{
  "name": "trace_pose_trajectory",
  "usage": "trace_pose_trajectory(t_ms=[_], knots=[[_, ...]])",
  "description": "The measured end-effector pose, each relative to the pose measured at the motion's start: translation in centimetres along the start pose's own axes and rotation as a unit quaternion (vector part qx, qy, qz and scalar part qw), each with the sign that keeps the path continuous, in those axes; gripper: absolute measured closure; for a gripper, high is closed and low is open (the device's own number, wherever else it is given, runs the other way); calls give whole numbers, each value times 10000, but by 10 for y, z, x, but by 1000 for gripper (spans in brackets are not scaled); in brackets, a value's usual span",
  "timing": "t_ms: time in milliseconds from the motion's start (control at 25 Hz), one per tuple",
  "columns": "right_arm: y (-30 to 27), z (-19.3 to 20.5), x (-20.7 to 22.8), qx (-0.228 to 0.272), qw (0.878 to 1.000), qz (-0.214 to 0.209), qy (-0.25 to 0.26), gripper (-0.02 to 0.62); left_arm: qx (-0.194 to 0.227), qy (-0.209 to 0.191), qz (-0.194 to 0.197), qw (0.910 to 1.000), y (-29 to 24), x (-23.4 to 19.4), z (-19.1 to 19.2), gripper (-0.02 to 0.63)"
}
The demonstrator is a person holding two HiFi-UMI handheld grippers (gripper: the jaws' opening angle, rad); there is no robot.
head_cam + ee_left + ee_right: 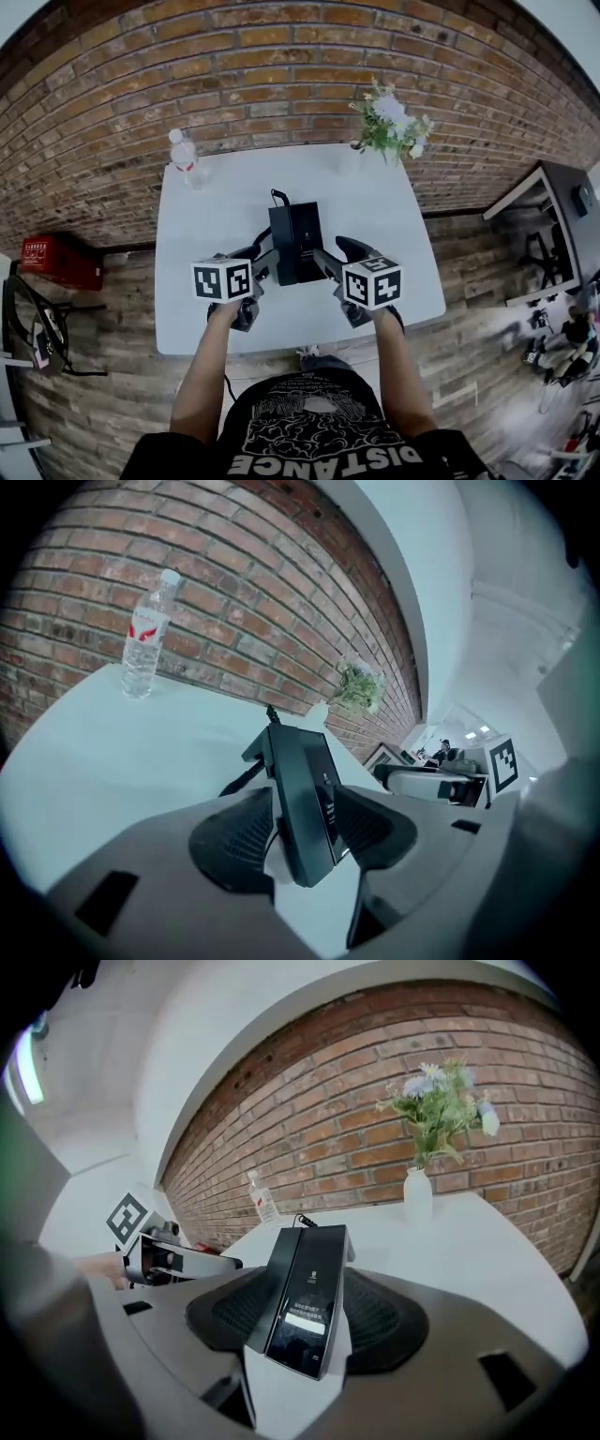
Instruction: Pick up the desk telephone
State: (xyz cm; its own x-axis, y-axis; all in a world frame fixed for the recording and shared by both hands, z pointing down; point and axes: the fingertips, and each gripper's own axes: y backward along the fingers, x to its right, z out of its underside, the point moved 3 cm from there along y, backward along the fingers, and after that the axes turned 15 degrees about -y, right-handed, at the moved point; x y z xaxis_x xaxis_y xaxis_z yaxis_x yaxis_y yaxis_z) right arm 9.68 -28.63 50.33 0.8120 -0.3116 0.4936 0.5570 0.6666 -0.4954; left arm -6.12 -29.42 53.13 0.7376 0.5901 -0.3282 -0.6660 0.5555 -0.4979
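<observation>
1. The desk telephone (295,242), black, sits near the middle of the white table (394,234), its long side running away from the person. A dark cord (278,197) leaves its far end.
2. The left gripper (302,829) is at the telephone's left side. Its 2 jaws stand wide apart, and in the left gripper view the telephone's near end shows between them. A strip of white table is visible between the left pad (234,836) and the telephone.
3. The right gripper (305,1321) is at the telephone's right side, also with its jaws wide apart. The telephone's near end, with its lit display, shows between them in the right gripper view. Whether any pad touches the telephone cannot be told.
4. Both grippers tilt downward toward the table.
5. A water bottle (183,157) stands at the table's far left corner.
6. A white vase of flowers (392,122) stands at the far right corner, against the brick wall (281,75).
</observation>
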Motion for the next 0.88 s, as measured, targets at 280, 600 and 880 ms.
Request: trace_pose_trajectory(t_ms=[280, 600, 880], knots=[[-35, 9, 29, -479, 9972, -314, -480, 359, -240, 391, 309, 9985, -32, -14, 4, 397], [-64, 21, 39, -1050, 9890, -702, -770, 333, -151, 838, 616, 9945, -50, -20, 6, 374], [-79, 27, 40, -1315, 9820, -946, -976, 330, -184, 984, 804, 9917, -68, -19, 9, 374]])
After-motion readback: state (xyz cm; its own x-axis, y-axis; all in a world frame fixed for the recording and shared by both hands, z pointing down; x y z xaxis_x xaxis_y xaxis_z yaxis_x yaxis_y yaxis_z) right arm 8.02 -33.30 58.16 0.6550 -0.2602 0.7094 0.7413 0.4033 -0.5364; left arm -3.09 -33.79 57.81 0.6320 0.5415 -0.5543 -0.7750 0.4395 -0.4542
